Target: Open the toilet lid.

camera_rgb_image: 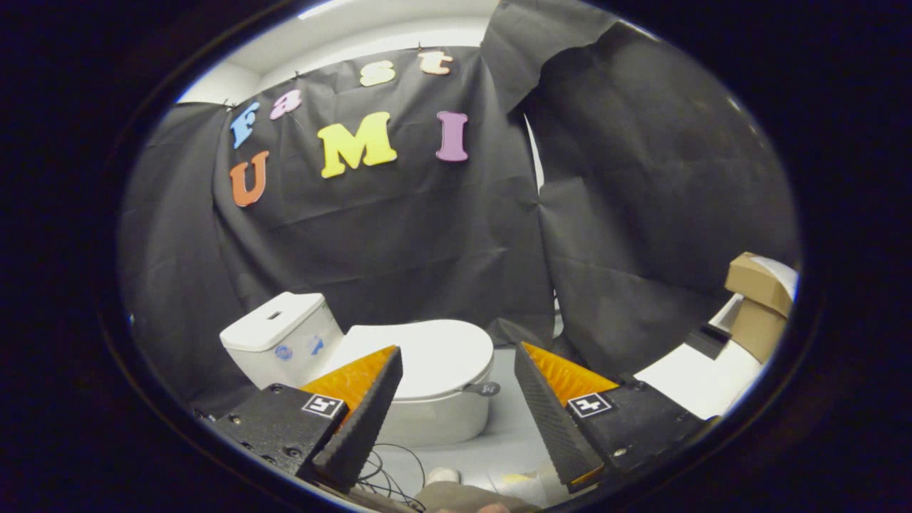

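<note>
A small white toilet (434, 413) stands on the floor ahead, seen from its side. Its lid (427, 356) lies flat and closed on the bowl, with a small dark tab (483, 389) sticking out at the front edge. The white tank (279, 335) rises behind the lid, to the left. My gripper (456, 356) is open, its fingers spread wide, nothing between them. It hangs above and short of the toilet. The left finger (367, 410) overlaps part of the lid and bowl in view; the right finger (548, 413) sits beyond the tab.
Black cloth walls close the booth behind and to the right. Brown cardboard boxes (759, 299) and a white surface (698, 377) sit at the right. Thin black cables (388, 474) trail on the pale floor (509, 427) below the toilet.
</note>
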